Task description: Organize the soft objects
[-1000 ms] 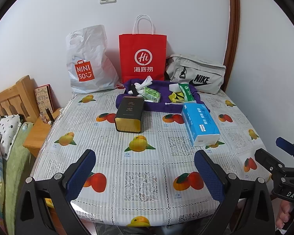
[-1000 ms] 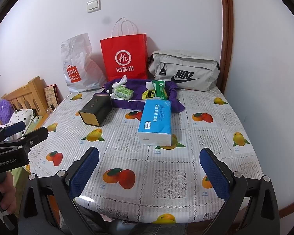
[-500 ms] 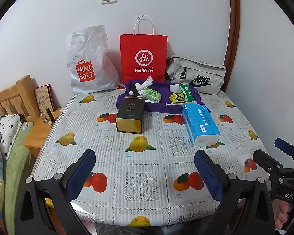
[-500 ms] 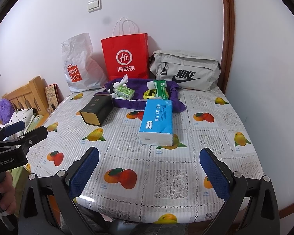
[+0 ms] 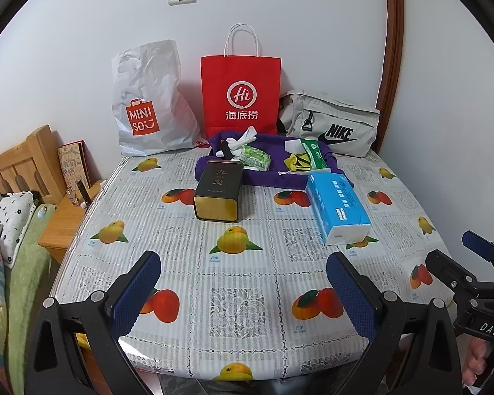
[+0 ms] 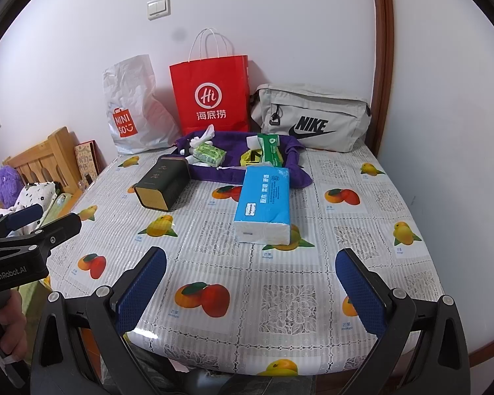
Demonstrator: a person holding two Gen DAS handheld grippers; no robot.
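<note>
Almost nothing changed since a second ago; left gripper [image 5: 243,291] and right gripper [image 6: 252,284] stay wide open, holding nothing, at lower frame; blue tissue pack [image 6: 263,205] lies at centre, touching the purple cloth [image 6: 293,177]; organizing state is unchanged.

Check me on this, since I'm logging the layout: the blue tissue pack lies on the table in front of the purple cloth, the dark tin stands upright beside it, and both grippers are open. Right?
Not quite. The dark tin lies on its side, its gold end facing the near table edge, as the right wrist view shows. The blue tissue pack does lie in front of the purple cloth, and the left gripper and right gripper are open.
</note>
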